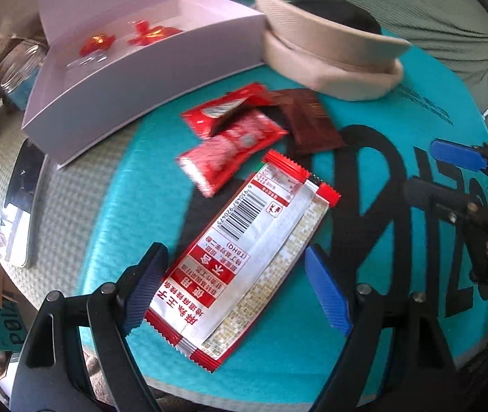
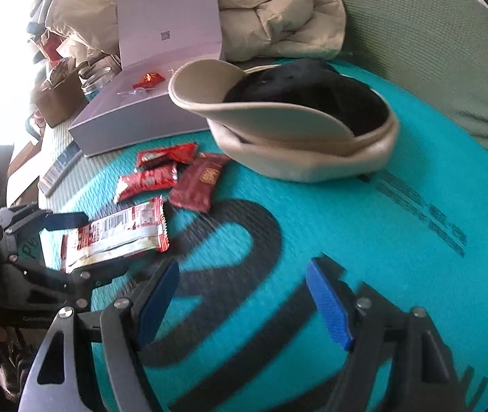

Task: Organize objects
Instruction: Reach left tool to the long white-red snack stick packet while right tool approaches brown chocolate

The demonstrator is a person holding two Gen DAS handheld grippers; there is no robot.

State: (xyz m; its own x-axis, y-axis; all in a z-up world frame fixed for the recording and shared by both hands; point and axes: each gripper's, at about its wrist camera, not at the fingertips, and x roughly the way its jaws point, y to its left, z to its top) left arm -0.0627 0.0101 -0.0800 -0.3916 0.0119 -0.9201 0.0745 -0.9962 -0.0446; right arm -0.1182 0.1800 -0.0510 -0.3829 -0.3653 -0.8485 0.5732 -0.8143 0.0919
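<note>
Straddling a red-and-silver snack packet (image 1: 244,261) lying barcode-up on the teal mat (image 1: 398,309), left gripper (image 1: 239,290) spread wide | right gripper (image 2: 244,304) spread, empty | smaller red packets (image 1: 233,144), beige hat (image 1: 330,58), open white box (image 1: 134,79) beyond

Between the ribbed blue pads (image 1: 328,292) of the left gripper (image 1: 240,288) lies a long snack packet (image 1: 244,257) — glossy foil-like film, red and silver, with crimped ends. Beyond the fingertips, two small red packets (image 1: 230,147) and a brown packet (image 1: 312,120) look equally shiny. All rest on a teal mat (image 1: 364,309) of fine woven texture, matt. Farther off: a smooth white cardboard box (image 1: 134,79) and a soft beige cloth hat (image 2: 288,137) — dark-lined.
</note>
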